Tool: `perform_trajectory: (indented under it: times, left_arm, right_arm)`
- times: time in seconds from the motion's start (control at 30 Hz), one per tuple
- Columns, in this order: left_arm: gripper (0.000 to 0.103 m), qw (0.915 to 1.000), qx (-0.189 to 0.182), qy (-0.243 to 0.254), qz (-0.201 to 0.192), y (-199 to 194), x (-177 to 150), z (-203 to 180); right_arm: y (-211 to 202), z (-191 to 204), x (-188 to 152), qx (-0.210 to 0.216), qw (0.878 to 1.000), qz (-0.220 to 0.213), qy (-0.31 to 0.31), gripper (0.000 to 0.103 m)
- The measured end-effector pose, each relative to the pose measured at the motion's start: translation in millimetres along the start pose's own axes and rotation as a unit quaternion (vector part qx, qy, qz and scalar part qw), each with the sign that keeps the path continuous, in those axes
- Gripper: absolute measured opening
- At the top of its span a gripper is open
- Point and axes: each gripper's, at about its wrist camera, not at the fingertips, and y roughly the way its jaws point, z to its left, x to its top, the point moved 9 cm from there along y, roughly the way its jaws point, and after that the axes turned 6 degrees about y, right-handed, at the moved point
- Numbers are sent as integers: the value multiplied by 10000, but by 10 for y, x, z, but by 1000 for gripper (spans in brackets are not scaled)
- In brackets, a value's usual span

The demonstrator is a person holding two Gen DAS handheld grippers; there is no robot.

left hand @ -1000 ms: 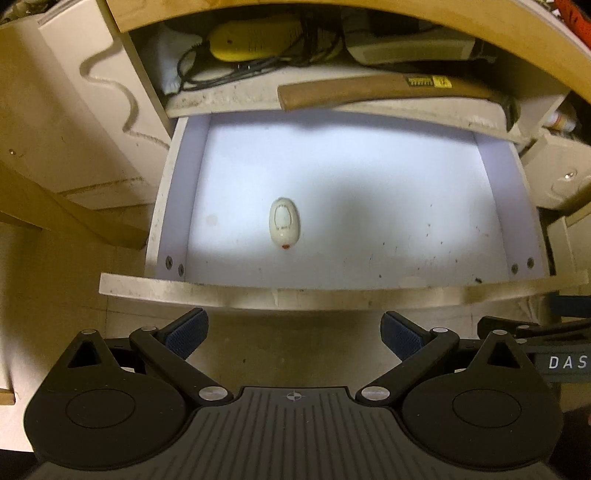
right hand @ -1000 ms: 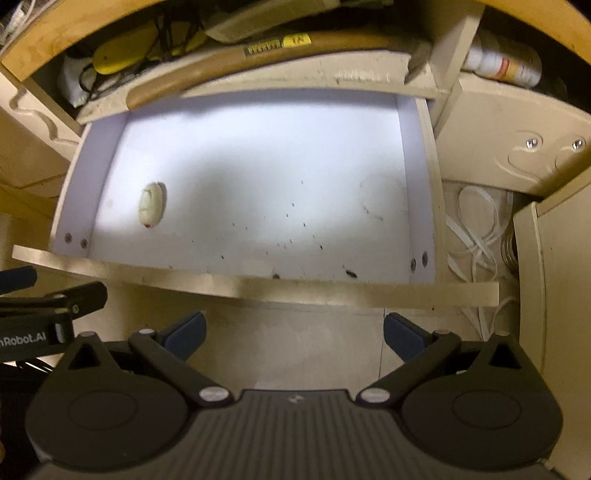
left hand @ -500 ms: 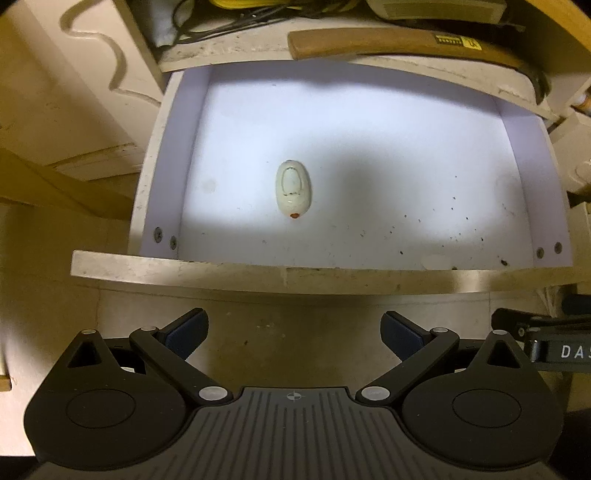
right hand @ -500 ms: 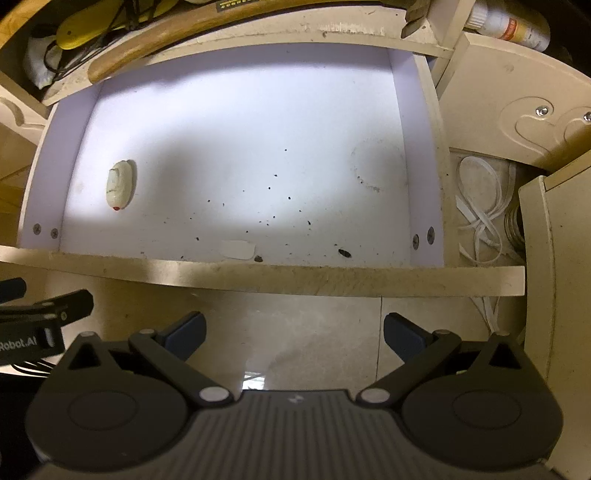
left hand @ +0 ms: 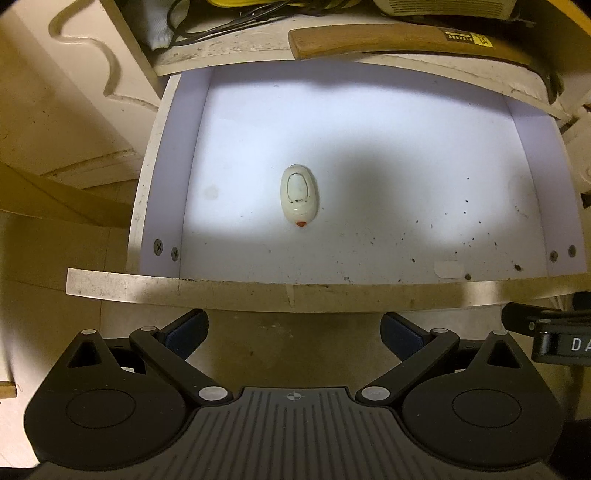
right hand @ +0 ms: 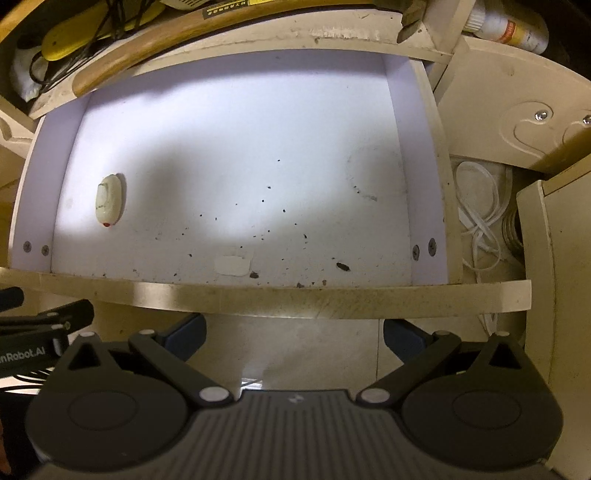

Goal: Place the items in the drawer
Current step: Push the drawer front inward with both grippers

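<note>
An open white drawer (left hand: pixel 258 291) fills both views; in the right wrist view its front edge (right hand: pixel 258 295) runs across the middle. A small cream oval device with a red dot (left hand: pixel 299 199) lies on the drawer floor left of centre; in the right wrist view the device (right hand: pixel 108 204) lies near the left wall. My left gripper (left hand: pixel 293 332) is open and empty, just in front of the drawer's front edge. My right gripper (right hand: pixel 293 332) is open and empty, also in front of that edge.
A wooden-handled hammer (left hand: pixel 406 40) lies on the shelf above the drawer, with a yellow tool and black cables (right hand: pixel 66 40) behind. White cord (right hand: pixel 480 210) lies right of the drawer. A bottle (right hand: pixel 513 26) lies at the upper right. Dirt specks dot the drawer floor.
Both grippers have moved up and toward the drawer, so it looks larger and lower in frame. The device has not moved. Both grippers stay open.
</note>
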Motion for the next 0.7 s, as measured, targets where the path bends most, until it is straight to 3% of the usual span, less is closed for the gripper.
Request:
perform_trajectory:
  times: [0.7]
  left_arm:
    - [103, 9992, 59, -14, -392, -14, 266, 18]
  right_arm:
    - [-84, 17, 97, -48, 9991, -415, -29, 103]
